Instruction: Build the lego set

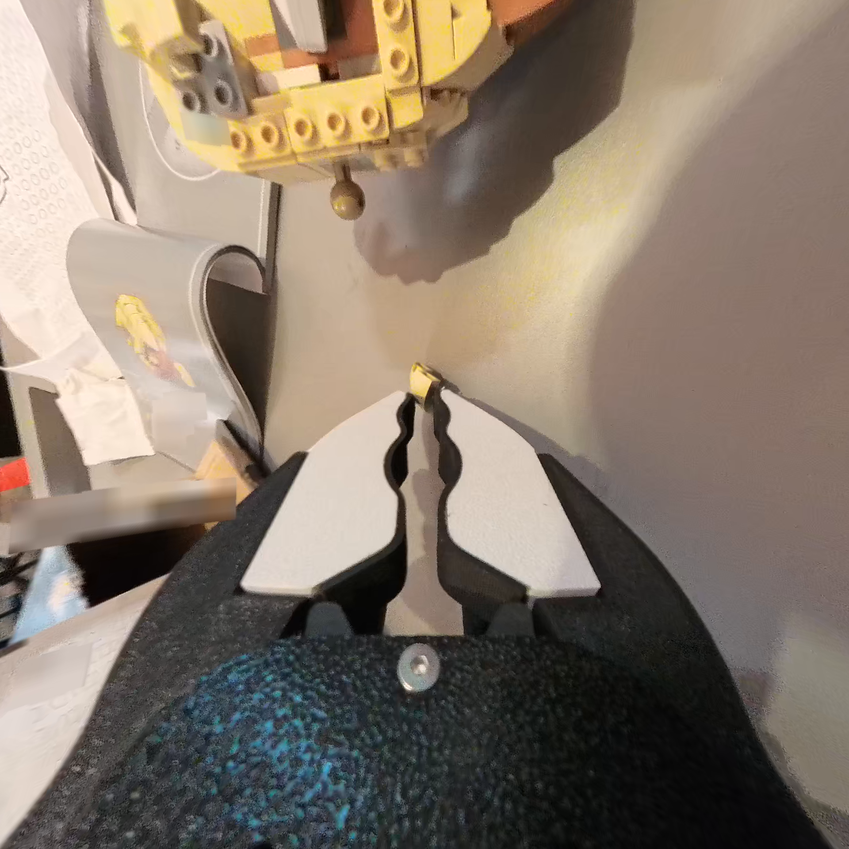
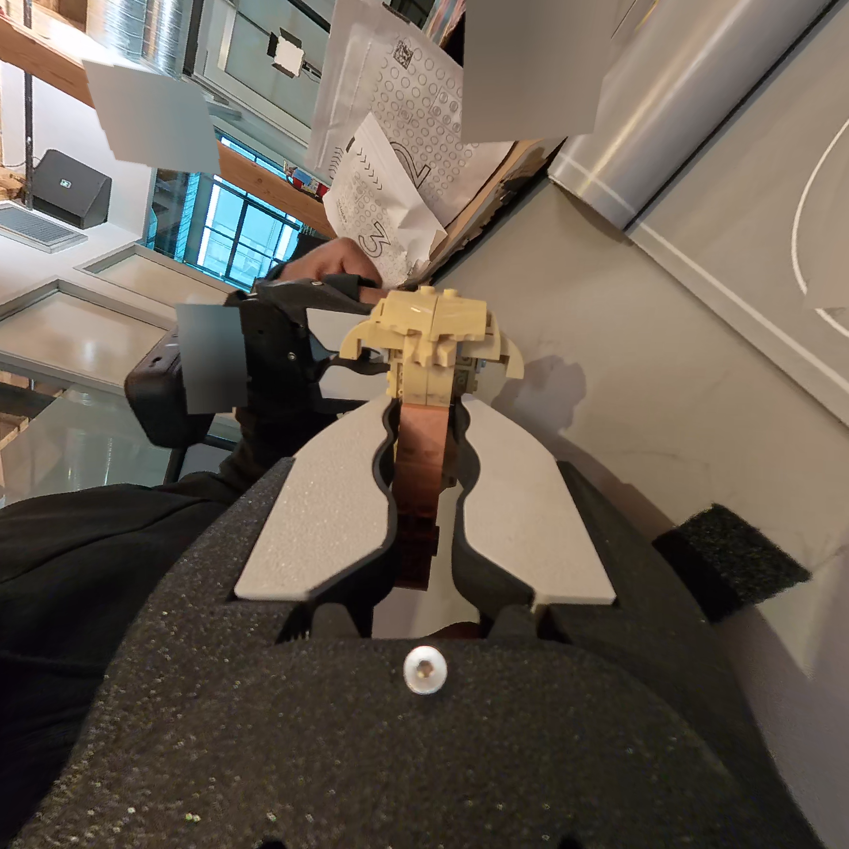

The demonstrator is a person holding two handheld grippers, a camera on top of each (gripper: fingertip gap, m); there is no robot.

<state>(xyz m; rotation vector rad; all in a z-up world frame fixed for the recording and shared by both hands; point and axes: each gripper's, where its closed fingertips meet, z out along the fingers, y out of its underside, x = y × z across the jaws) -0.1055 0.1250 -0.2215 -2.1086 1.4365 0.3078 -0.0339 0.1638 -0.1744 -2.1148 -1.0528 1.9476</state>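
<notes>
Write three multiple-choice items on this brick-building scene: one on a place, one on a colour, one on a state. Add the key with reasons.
1. Where does the curled instruction booklet lie in the left wrist view?
A. left of the gripper
B. right of the gripper
C. on top of the model

2. What colour is the part of the brick model that sits between the fingers of the right gripper?
A. blue
B. reddish brown
C. white

3. How does the left gripper stand?
A. wide open, nothing near
B. lying on the booklet
C. closed on a small tan piece at its tips

Key: 1 A, the booklet curls at the left edge; 2 B, a brown stem runs between the pads below the tan top; 3 C, the piece is pinched at the tips.
</notes>
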